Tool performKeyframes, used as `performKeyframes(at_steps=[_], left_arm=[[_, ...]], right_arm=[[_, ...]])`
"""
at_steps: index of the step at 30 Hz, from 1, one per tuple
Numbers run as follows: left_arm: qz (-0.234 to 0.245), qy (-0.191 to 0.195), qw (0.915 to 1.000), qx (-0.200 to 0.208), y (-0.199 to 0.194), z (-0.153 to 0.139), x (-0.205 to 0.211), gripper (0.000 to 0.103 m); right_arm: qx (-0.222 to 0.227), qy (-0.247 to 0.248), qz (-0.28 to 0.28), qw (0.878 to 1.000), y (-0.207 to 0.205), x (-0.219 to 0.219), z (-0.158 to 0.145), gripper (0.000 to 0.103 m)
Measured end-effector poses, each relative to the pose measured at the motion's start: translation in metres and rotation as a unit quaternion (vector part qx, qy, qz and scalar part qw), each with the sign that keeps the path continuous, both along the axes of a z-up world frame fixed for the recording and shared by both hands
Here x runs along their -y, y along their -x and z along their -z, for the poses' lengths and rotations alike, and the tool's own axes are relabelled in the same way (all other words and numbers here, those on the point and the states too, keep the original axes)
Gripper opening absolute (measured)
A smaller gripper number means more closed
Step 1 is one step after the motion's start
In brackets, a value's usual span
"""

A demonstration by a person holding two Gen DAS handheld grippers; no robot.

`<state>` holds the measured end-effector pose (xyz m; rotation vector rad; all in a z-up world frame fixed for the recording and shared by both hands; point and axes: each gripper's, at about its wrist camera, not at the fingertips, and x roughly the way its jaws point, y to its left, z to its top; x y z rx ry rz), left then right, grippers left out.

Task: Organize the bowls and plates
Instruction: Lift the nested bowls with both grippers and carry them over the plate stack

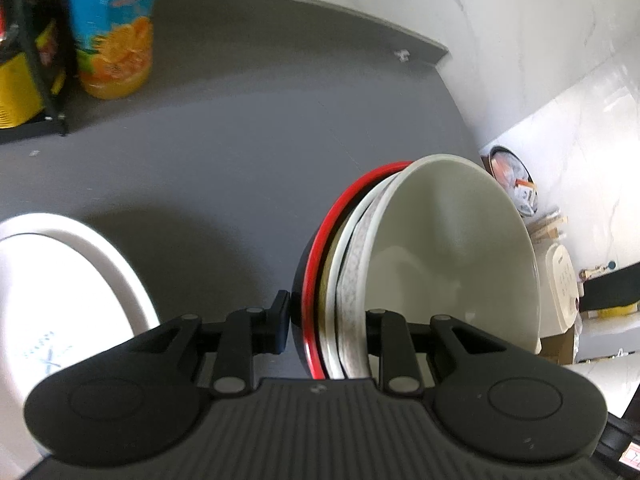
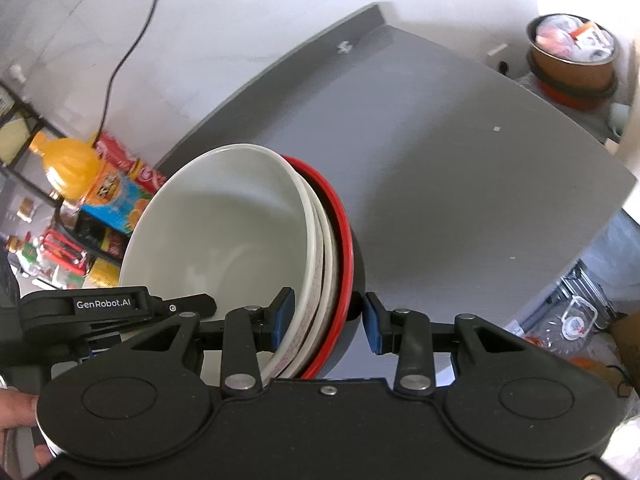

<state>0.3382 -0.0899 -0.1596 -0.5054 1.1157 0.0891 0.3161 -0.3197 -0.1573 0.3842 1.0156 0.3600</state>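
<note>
1. at the far left of the left wrist view, a white plate is lying flat on the grey counter, cut off by the frame, so i'm not seeing its full rim.
2. my left gripper is clamping the nested stack's rim; its pads are closing tight around the edge of the white bowl and the red-rimmed bowl behind it. the right pad is hiding inside the bowl.
3. i'm judging both claws are gripping one stack so the weight is being shared and the bowls aren't sliding apart while carried off the counter.
4. in the right wrist view, my right gripper is straddling the opposite rim: the left pad is pressing the white bowl's inner wall, but the right pad is standing slightly apart from the dark outer shell, so it's partly open, not fully biting.
5. how many bowls are nesting between is hard to count; a speckled edge is showing.
6. the juice bottle is blurring at the shelf.
</note>
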Motion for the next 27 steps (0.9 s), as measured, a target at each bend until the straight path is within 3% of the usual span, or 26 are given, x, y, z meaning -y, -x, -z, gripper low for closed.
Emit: performKeyframes(at_steps=[18,27], left_arm=[[-0.077,-0.004,0.9968,0.022,0.055,-0.033,-0.091,0.025],[-0.113,0.006,0.9934,0.017,0.08,-0.033,-0.134,0.025]], right_arm=[[0.03,0.001,-0.081,0.996,0.021,-0.093,-0.02,0.036],[0.028,0.01,-0.119,0.993,0.033,-0.138,-0.021,0.036]])
